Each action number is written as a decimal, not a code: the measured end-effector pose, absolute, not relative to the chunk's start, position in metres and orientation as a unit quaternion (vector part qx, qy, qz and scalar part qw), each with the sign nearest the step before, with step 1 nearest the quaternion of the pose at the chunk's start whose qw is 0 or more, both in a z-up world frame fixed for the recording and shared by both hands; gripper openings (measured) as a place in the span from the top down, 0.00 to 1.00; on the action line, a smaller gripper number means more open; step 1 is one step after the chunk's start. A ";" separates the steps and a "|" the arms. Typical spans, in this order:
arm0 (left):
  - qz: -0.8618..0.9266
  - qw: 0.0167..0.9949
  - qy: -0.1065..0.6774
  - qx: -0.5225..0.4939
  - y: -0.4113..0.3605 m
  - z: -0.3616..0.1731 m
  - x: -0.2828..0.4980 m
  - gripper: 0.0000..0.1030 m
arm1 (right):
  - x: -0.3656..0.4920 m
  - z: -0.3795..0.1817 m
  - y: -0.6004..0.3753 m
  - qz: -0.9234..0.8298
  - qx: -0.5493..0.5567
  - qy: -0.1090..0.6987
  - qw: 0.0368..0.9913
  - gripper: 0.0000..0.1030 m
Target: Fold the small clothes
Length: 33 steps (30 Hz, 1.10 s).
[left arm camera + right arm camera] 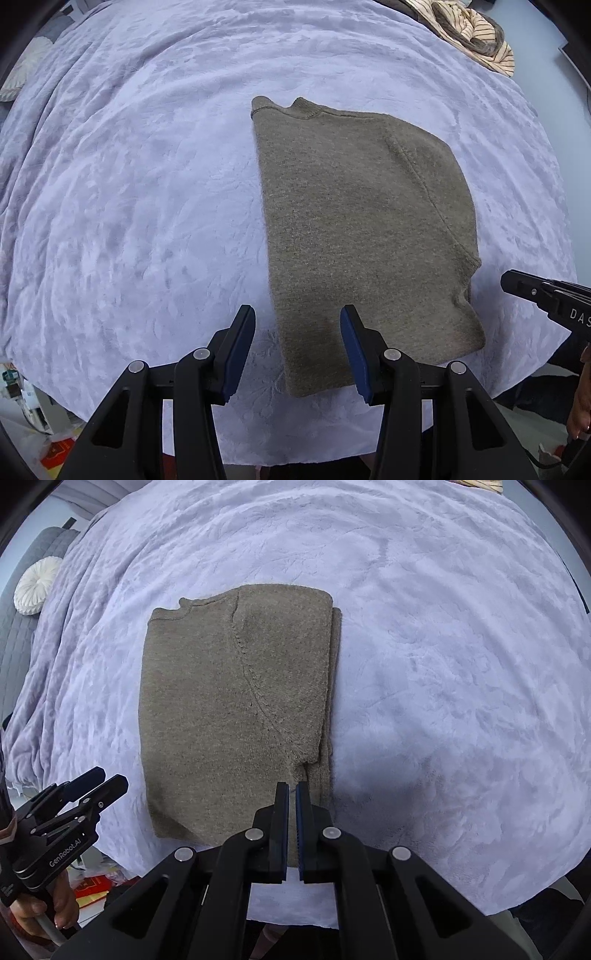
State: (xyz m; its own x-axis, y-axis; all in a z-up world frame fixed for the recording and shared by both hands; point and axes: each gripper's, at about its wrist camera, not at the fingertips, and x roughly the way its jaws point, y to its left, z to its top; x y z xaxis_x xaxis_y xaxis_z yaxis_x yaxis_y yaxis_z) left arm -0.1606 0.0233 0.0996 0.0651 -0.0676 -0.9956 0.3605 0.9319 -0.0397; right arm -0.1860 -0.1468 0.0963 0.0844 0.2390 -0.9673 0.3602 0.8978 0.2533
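On the lilac blanket (443, 664) the brown sweater (236, 709) lies flat, folded into a narrow stack. Left gripper (297, 343) hangs half-open and empty; right gripper (292, 805) is closed on nothing, both clear above the cloth, likely between folds.

1. You are working in a home bedroom: ahead of your fingers in both views spreads a bed covered by a plush lavender blanket (424, 657) with an embossed leaf pattern.
2. Far beyond the fingers and to their left in the right wrist view, a round white pleated cushion (37, 587) rests against a grey quilted headboard or bedspread (22, 635).
3. Beyond the fingers to the upper right in the left wrist view, a heap of striped clothes (476, 35) lies on the blanket's edge.
4. Below the bed's near edge, left of the fingers, red packaging and household clutter (94, 886) sit on the floor.
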 end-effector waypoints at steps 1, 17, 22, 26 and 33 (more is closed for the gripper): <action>-0.146 0.722 0.668 0.111 0.024 0.100 -0.160 0.52 | -0.185 0.096 -0.146 -0.045 0.220 0.676 0.702 0.96; -0.134 0.717 0.674 0.120 0.022 0.098 -0.157 0.52 | -0.175 0.098 -0.147 -0.071 0.199 0.684 0.698 0.96; -0.131 0.729 0.662 0.114 0.022 0.105 -0.157 0.13 | -0.174 0.097 -0.146 -0.075 0.196 0.687 0.696 0.96; -0.130 0.727 0.664 0.117 0.021 0.105 -0.156 0.13 | -0.175 0.098 -0.145 -0.076 0.196 0.686 0.697 0.96; -0.123 0.725 0.667 0.120 0.021 0.105 -0.156 0.00 | -0.173 0.109 -0.139 -0.079 0.170 0.674 0.715 0.22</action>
State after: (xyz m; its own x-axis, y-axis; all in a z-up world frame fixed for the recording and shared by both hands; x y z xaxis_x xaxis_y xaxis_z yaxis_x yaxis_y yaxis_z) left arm -0.1559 0.0214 0.1051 0.0811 -0.0192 -0.9965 0.3387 0.9408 0.0095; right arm -0.1733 -0.1395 0.1092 0.0788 0.1161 -0.9901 0.3417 0.9299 0.1362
